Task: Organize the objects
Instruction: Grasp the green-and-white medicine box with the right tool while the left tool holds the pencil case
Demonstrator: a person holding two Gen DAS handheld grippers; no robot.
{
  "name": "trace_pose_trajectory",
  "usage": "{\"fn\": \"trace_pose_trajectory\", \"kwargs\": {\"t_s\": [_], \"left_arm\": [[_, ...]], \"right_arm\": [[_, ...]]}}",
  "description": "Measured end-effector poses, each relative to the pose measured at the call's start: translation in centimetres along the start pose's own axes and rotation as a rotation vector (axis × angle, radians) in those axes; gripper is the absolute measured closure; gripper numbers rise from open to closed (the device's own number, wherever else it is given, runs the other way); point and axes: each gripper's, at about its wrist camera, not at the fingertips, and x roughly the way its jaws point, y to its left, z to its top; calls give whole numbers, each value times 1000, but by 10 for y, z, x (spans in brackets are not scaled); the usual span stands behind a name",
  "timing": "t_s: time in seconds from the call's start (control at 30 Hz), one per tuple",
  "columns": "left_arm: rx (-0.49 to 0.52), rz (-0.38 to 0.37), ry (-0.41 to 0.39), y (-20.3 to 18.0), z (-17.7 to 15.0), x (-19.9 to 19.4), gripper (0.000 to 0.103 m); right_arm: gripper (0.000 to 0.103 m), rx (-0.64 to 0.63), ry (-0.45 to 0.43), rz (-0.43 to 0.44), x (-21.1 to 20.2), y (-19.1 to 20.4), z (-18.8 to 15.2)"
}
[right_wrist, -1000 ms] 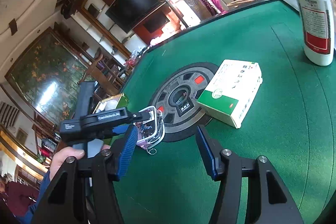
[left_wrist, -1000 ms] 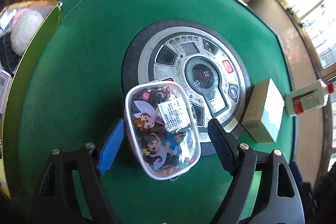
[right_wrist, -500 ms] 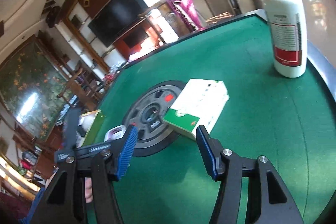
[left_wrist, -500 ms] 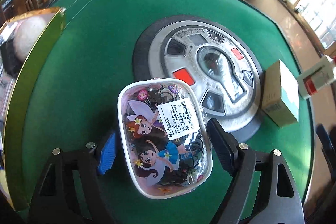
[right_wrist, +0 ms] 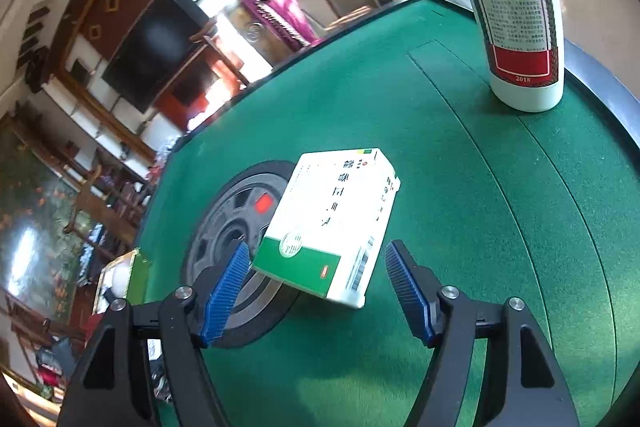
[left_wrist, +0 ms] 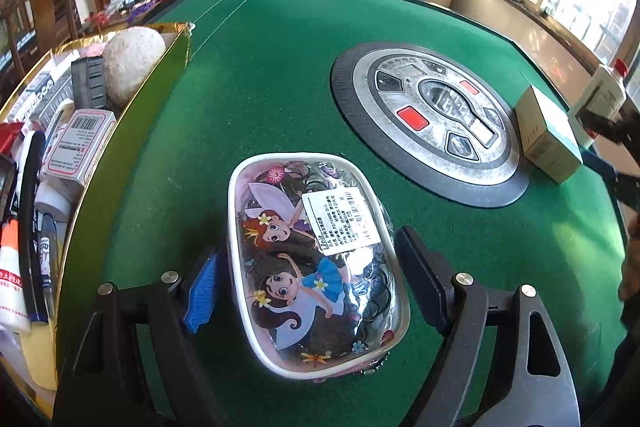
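Note:
A clear pouch [left_wrist: 316,267] printed with cartoon fairies and carrying a white barcode label hangs just above the green felt. My left gripper [left_wrist: 306,245] is shut on its two long sides. A white and green medicine box [right_wrist: 336,211] lies on the felt with one corner over the round control panel [right_wrist: 236,227]. My right gripper [right_wrist: 318,247] straddles the box's near end; its jaws are opening and the blue pads [right_wrist: 228,283] stand clear of the box on both sides. The left wrist view shows the same box [left_wrist: 546,135] far right.
An open gold-edged green storage box [left_wrist: 132,131] at the left holds a pale round stone, small cartons, pens and a glue bottle. A white bottle [right_wrist: 516,27] with a red label stands near the table's far right edge. The round panel [left_wrist: 432,123] sits mid-table.
The left gripper has carried the pouch off the round panel toward the storage box. The right gripper has closed in on the medicine box, and its jaws have widened around it.

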Motion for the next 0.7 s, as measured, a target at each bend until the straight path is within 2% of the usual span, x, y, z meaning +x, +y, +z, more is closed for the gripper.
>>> {"fn": "trace_pose_trajectory", "kwargs": {"t_s": [0.1, 0.2, 0.3, 0.4, 0.47, 0.53, 0.6, 0.7], "left_arm": [[5, -14, -15, 0, 1, 3, 22], [7, -22, -19, 1, 1, 2, 22], [4, -31, -17, 3, 1, 0, 22], [-7, -46, -16, 5, 1, -2, 22], [-8, -47, -16, 5, 0, -3, 22], [-2, -44, -16, 3, -1, -4, 22], [-5, -64, -15, 4, -1, -5, 22], [-30, -100, -21, 8, -1, -7, 23]], "right_arm": [[27, 21, 10, -57, 19, 7, 5], [26, -11, 12, -121, 34, 26, 9], [20, -112, 61, -271, 58, 50, 9], [18, -131, 81, -339, 77, 55, 8], [19, -151, 84, -347, 82, 54, 6], [25, -200, 57, -347, 77, 54, 3], [31, -218, 57, -300, 68, 49, 1], [32, -179, 43, -194, 39, 40, -7]]}}
